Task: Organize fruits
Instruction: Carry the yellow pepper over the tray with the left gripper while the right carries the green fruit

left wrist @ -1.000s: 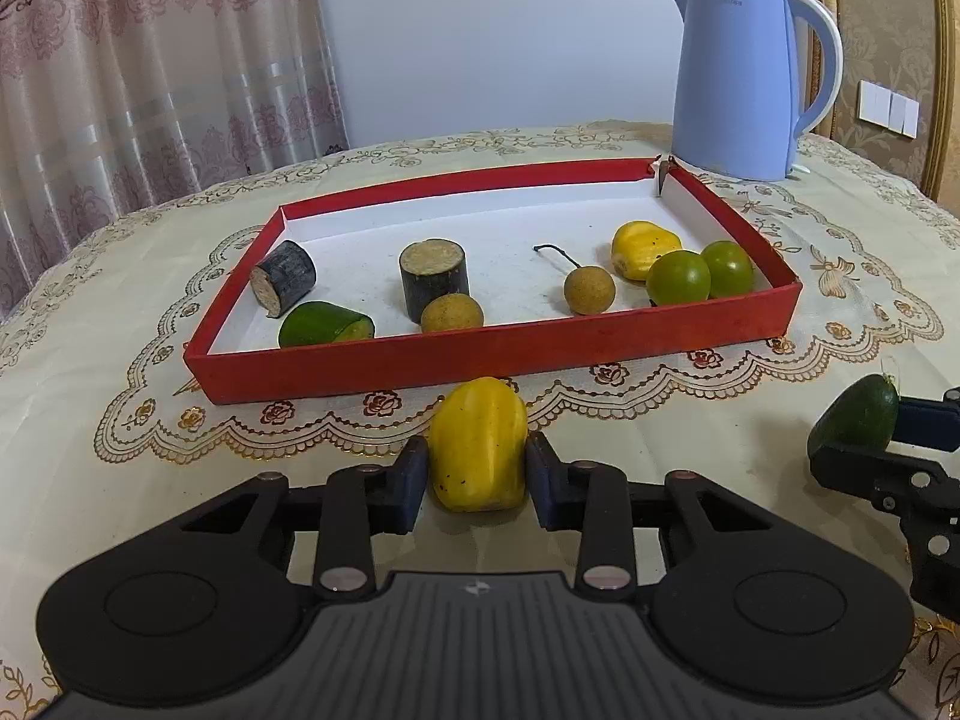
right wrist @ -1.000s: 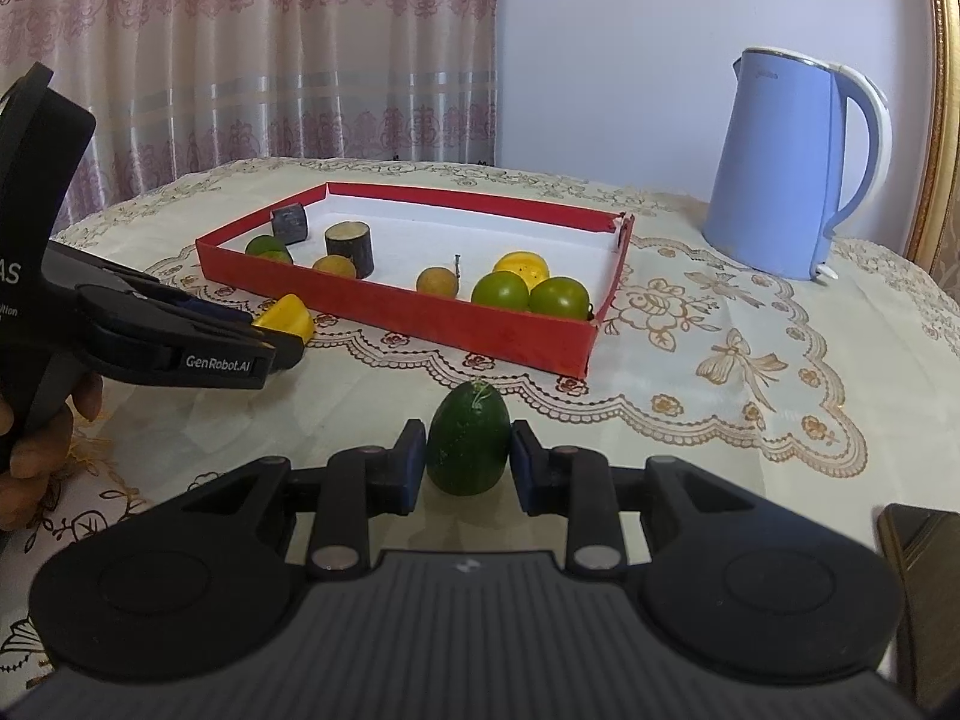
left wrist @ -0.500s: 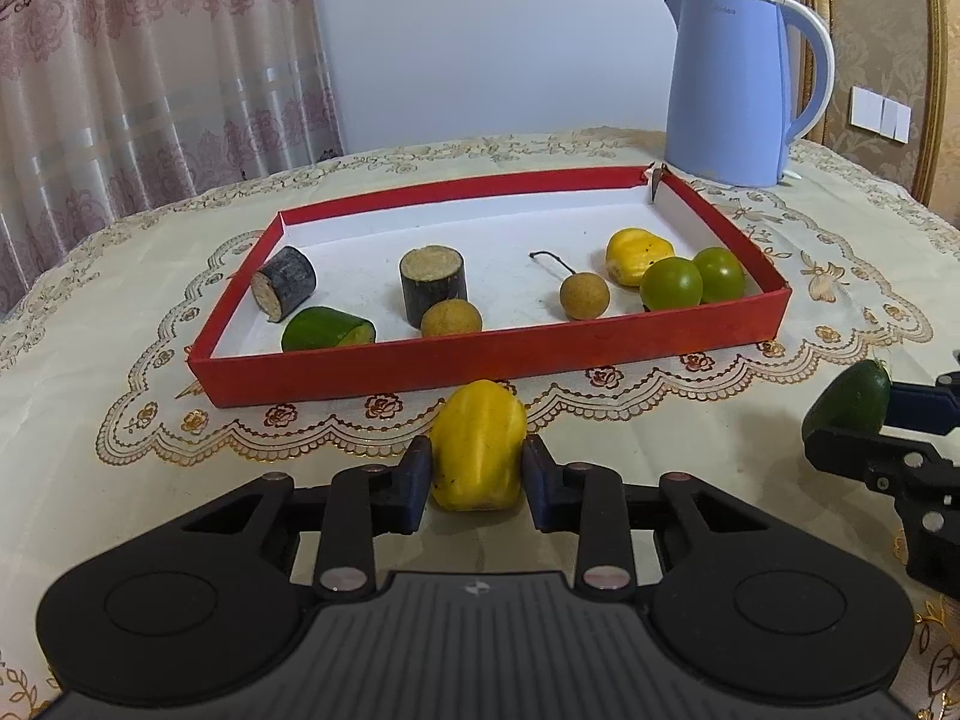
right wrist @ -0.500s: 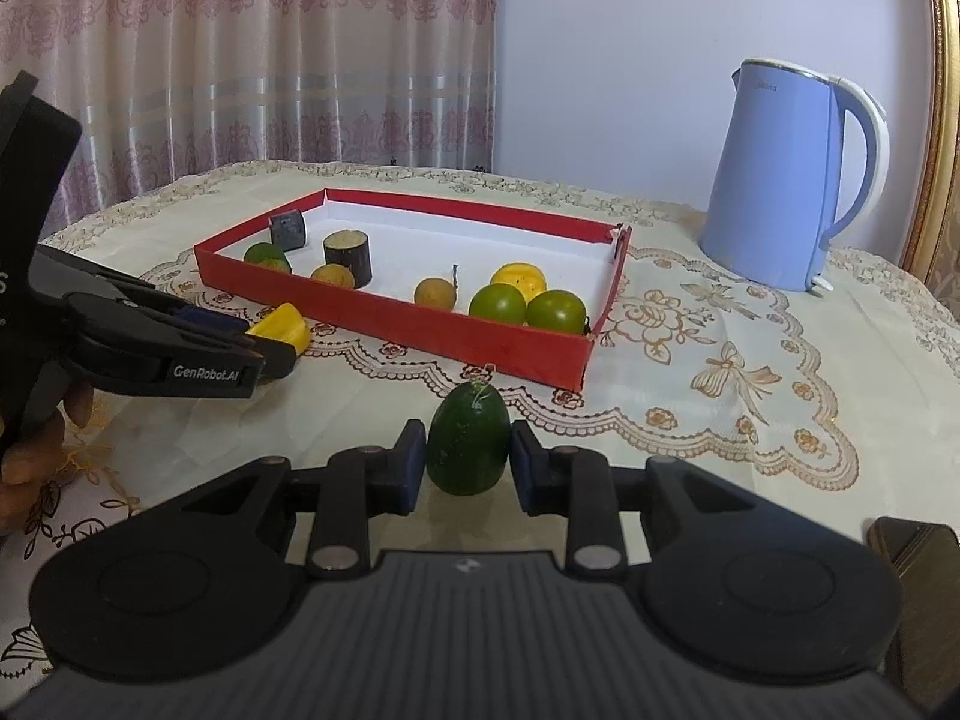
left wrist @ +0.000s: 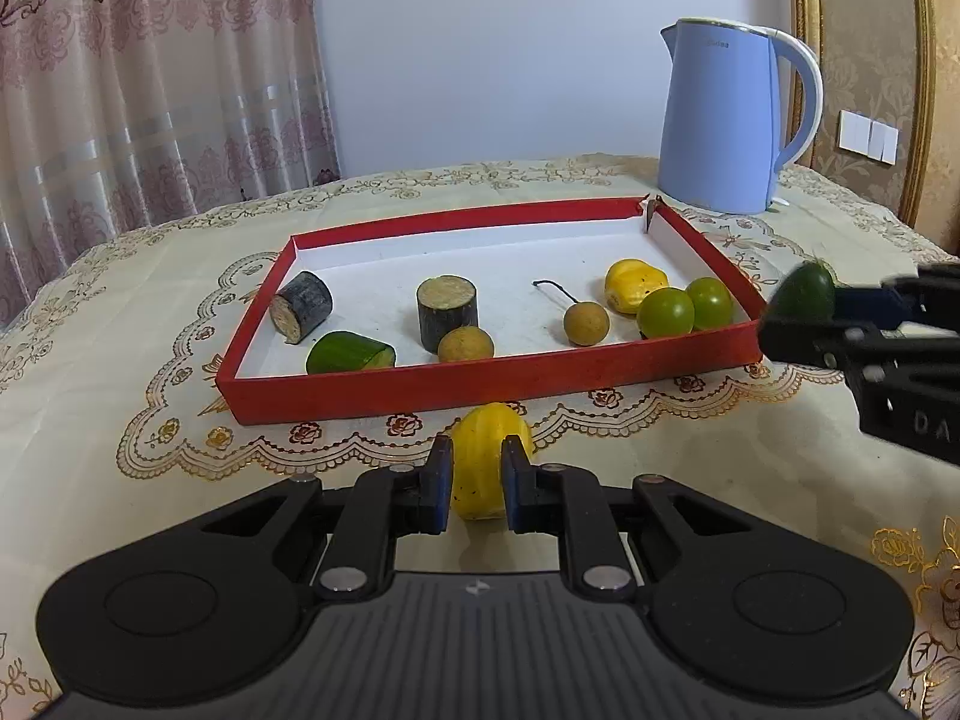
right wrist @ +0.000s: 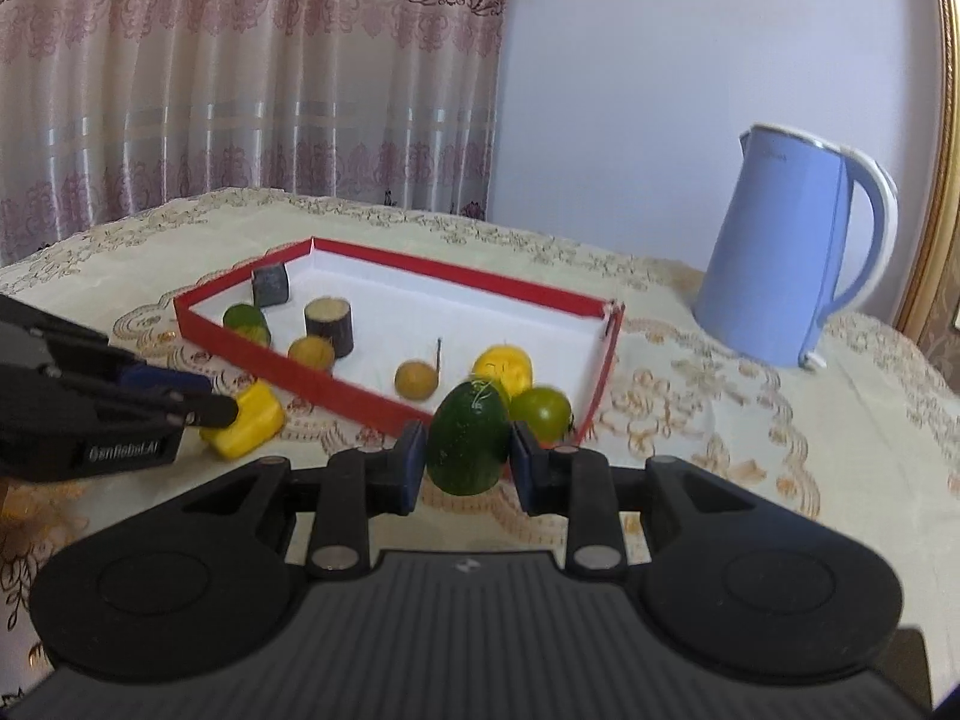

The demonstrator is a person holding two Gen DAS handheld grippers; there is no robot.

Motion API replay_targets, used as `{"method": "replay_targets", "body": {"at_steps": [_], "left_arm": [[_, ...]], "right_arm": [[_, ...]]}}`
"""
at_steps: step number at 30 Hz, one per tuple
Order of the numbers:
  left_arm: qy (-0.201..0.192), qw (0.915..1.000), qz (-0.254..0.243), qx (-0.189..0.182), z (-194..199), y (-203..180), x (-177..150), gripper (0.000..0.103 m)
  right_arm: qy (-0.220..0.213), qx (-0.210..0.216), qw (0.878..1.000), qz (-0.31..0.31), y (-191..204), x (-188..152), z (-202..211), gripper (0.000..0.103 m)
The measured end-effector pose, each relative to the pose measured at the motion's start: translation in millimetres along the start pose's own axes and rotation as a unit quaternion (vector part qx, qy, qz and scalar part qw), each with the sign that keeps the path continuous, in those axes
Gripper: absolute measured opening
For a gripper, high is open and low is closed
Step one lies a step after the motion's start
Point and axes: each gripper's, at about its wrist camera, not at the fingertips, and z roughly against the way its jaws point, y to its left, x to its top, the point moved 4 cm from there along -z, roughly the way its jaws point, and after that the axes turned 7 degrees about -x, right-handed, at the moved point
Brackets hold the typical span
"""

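Observation:
My left gripper (left wrist: 475,483) is shut on a yellow fruit (left wrist: 483,461), held just in front of the red tray's (left wrist: 480,381) near wall. My right gripper (right wrist: 461,462) is shut on a dark green avocado (right wrist: 468,444), lifted near the tray's right front corner; it also shows in the left wrist view (left wrist: 804,300). The yellow fruit shows in the right wrist view (right wrist: 249,420). The tray (right wrist: 456,282) holds two dark cut stalk pieces (left wrist: 447,312), a cucumber piece (left wrist: 348,354), two brown longans (left wrist: 585,324), a yellow fruit (left wrist: 633,291) and two green fruits (left wrist: 684,309).
A blue electric kettle (left wrist: 720,120) stands behind the tray's right far corner, also in the right wrist view (right wrist: 786,246). The table wears an embroidered cream cloth (left wrist: 120,330). Curtains (left wrist: 150,90) hang behind on the left.
My right gripper has risen and moved forward with the avocado, toward the tray's right front corner. My left gripper has lifted slightly with the yellow fruit.

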Motion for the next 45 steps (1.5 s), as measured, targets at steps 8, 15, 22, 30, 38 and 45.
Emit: {"method": "replay_targets", "body": {"at_steps": [8, 15, 22, 30, 38, 45], "left_arm": [[0.012, 0.9996, -0.022, -0.015, -7, -4, -6, 0.018], [0.03, 0.9995, 0.003, 0.013, -27, 7, -8, 0.069], [0.04, 0.999, 0.012, -0.017, -28, 8, -4, 0.034], [0.042, 0.9989, 0.021, -0.006, -24, 10, -1, 0.033], [0.006, 1.0, 0.006, 0.004, -1, 10, 17, 0.033], [-0.026, 0.9994, -0.002, 0.022, 19, 20, 32, 0.033]], "right_arm": [[0.01, 0.014, 1.0, 0.002, 11, -6, -4, 0.029], [0.015, 0.016, 1.0, 0.002, 11, -10, -8, 0.028], [0.014, 0.017, 1.0, -0.002, 10, -11, -8, 0.028], [0.006, 0.017, 1.0, 0.001, 9, -8, -1, 0.028], [-0.012, 0.015, 1.0, 0.003, 6, 8, -2, 0.028], [-0.013, 0.011, 1.0, 0.006, 1, 27, -31, 0.028]]}}
